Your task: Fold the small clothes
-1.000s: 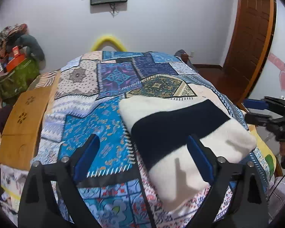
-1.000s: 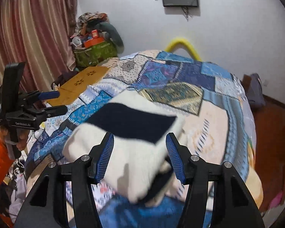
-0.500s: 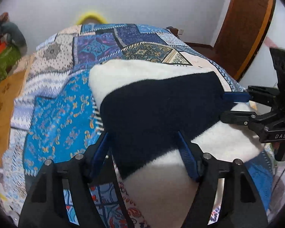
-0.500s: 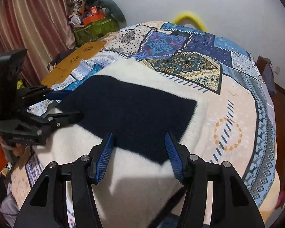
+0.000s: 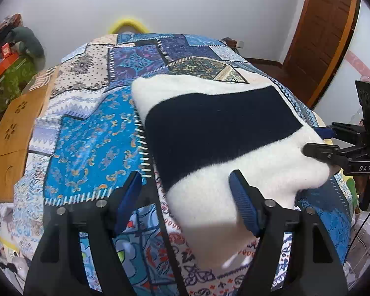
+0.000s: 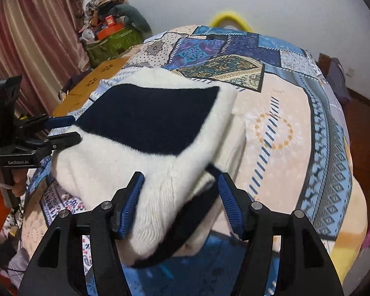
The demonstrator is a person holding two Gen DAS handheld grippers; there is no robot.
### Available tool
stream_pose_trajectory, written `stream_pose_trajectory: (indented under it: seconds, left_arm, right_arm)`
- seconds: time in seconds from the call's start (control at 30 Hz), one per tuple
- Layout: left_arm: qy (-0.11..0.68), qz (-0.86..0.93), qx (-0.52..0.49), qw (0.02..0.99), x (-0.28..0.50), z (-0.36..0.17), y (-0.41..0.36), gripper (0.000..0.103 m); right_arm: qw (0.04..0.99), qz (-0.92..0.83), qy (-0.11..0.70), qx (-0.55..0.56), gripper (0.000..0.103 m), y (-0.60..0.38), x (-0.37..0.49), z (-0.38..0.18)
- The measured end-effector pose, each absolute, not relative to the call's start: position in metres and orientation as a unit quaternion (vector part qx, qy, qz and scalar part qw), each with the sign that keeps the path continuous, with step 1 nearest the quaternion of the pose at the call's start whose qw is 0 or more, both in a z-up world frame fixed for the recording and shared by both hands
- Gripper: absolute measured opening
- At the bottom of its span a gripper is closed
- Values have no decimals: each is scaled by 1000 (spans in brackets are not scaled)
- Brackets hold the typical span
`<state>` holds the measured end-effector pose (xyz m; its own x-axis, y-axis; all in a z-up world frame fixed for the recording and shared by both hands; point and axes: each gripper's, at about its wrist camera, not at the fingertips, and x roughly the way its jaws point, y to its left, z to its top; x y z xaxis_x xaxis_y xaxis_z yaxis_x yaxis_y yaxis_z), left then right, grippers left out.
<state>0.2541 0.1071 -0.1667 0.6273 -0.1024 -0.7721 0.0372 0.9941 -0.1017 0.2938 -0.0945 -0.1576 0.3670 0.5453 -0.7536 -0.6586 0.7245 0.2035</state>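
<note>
The left wrist view sits just behind the left gripper (image 5: 185, 192), low over the near edge of the bed (image 5: 91, 133), facing along it toward the far wall (image 5: 209, 5) and the door (image 5: 325, 32). The right wrist view sits behind the right gripper (image 6: 181, 197) at the bed's other side, facing the same wall and the curtain (image 6: 32, 37). Both are close to the folded sweater (image 5: 222, 128), which they share, along with the patchwork cover. Each sees the other gripper at its frame edge.
</note>
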Motion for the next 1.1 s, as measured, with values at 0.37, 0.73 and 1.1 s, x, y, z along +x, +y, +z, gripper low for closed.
stream_pose_trajectory:
  seconds: [0.37, 0.73, 1.1]
  left_arm:
    - [435, -26, -105, 894, 247, -151, 133, 83]
    - [499, -104, -291, 810, 292, -205, 152, 92]
    - [511, -137, -265, 806, 317, -210, 122, 83]
  right_arm:
    - [842, 347, 413, -24, 85, -110, 292, -139]
    - [803, 348, 480, 65, 88, -108, 334, -175]
    - [760, 382, 513, 116, 82, -82, 358, -207]
